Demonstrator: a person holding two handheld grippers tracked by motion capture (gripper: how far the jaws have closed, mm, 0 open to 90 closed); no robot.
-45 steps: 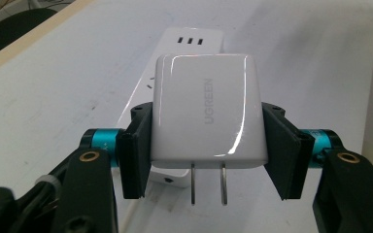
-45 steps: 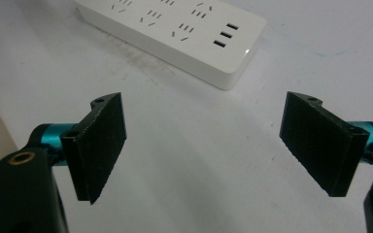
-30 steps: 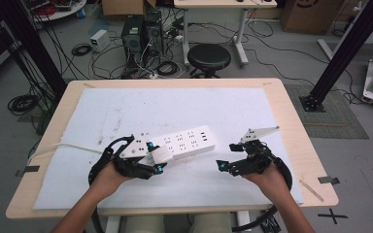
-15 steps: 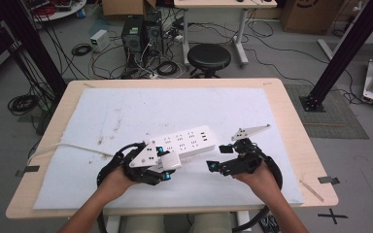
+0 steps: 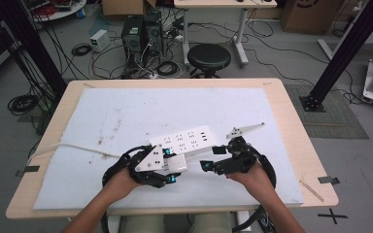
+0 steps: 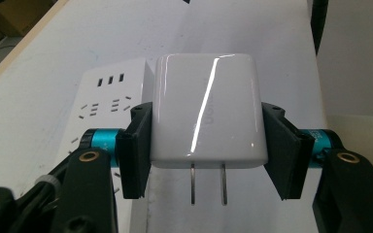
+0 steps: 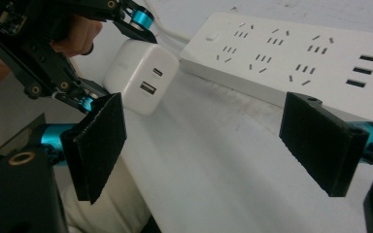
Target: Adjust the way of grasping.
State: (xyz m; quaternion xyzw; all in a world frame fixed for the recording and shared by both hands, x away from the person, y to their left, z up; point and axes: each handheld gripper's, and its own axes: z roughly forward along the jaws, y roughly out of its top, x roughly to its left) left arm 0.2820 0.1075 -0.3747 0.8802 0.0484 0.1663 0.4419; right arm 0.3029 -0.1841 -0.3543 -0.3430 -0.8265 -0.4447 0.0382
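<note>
Two prongs stick out of the white charger (image 6: 208, 109), a light, stiff, glossy block pinched by its flat sides in the left tool (image 6: 208, 145), just beside the power strip (image 5: 187, 141). The right tool (image 7: 218, 141) hangs spread and empty near that strip.

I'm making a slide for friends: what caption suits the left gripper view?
Left claw clamps a white charger, prongs toward the camera, above a power strip.
</note>
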